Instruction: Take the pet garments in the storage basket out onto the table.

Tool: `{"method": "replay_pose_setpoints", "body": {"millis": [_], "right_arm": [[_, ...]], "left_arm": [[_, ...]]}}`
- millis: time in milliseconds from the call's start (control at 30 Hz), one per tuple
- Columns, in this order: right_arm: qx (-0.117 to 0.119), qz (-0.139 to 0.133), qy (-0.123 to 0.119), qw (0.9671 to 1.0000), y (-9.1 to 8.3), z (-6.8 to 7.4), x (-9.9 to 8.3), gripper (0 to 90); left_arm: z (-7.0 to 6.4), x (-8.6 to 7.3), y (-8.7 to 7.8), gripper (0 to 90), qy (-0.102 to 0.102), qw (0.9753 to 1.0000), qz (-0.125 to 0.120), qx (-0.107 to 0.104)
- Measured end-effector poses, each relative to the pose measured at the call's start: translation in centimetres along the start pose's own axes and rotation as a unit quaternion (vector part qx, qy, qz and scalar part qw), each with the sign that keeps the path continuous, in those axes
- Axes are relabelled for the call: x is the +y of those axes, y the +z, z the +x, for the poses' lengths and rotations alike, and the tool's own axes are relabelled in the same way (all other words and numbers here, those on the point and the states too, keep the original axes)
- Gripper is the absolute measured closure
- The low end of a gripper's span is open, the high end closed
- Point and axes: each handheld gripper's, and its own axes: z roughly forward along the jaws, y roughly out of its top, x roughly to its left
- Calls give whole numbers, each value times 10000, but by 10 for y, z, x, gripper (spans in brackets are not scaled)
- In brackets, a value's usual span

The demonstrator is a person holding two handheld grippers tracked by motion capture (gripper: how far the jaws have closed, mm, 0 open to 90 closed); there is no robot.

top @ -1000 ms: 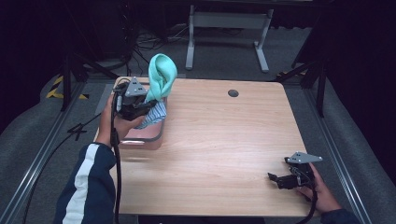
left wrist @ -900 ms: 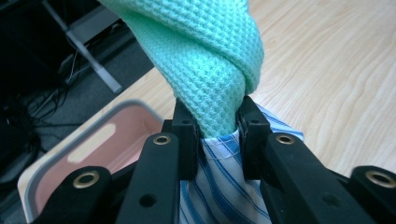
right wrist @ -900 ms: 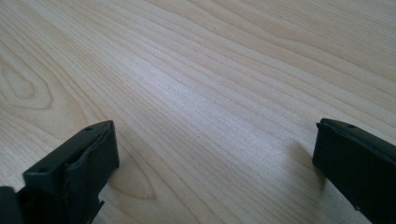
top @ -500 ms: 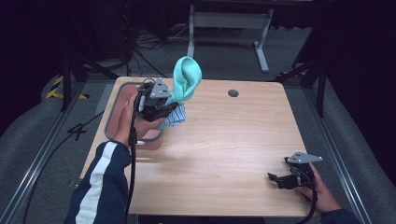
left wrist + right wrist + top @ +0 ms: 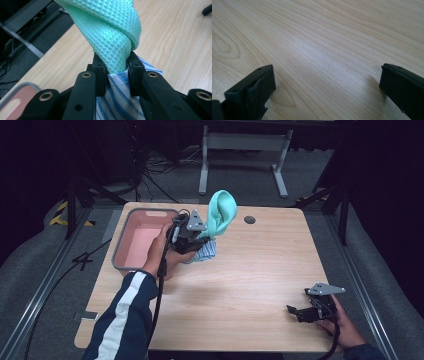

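My left gripper (image 5: pixel 204 239) is shut on a bunch of cloth just right of the pink tub (image 5: pixel 141 241). A mint-green waffle-weave cloth (image 5: pixel 221 213) sticks up from the jaws, and a blue-and-white striped cloth (image 5: pixel 204 252) hangs below them. In the left gripper view the green cloth (image 5: pixel 110 32) is pinched between the two black jaws, with the striped cloth (image 5: pixel 120 102) underneath. My right gripper (image 5: pixel 296 312) rests low over the table's front right corner, open, with bare wood between its fingertips (image 5: pixel 252 92).
The wooden table (image 5: pixel 250 285) has a round dark cable hole (image 5: pixel 249 220) near its far edge. The tub looks empty inside. Dark floor, cables and a metal stand leg (image 5: pixel 240 142) lie beyond the table.
My left gripper has carried the green and striped cloths out of the tub and rightward, over the table. The right gripper has stayed put.
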Motion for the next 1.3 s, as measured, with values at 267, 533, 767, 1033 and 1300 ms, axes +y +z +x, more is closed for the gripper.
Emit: {"method": "replay_pose_setpoints", "body": {"millis": [267, 533, 767, 1033, 1300], "right_arm": [[0, 0, 0, 10000, 0, 0, 0, 7], [-3, 1, -1, 10000, 0, 0, 0, 7], [-7, -10, -18, 10000, 0, 0, 0, 7], [-2, -1, -3, 10000, 0, 0, 0, 7], [-2, -1, -4, 10000, 0, 0, 0, 7]], "left_arm": [[-19, 4, 27, 739, 127, 9995, 130, -272], [-32, -2, 55, 737, 1, 9984, 191, -535], [-39, -9, 73, 734, -36, 9975, 329, -627], [-45, -21, 98, 726, -135, 9951, 599, -774], [-53, -31, 114, 712, -163, 9936, 731, -841]]}}
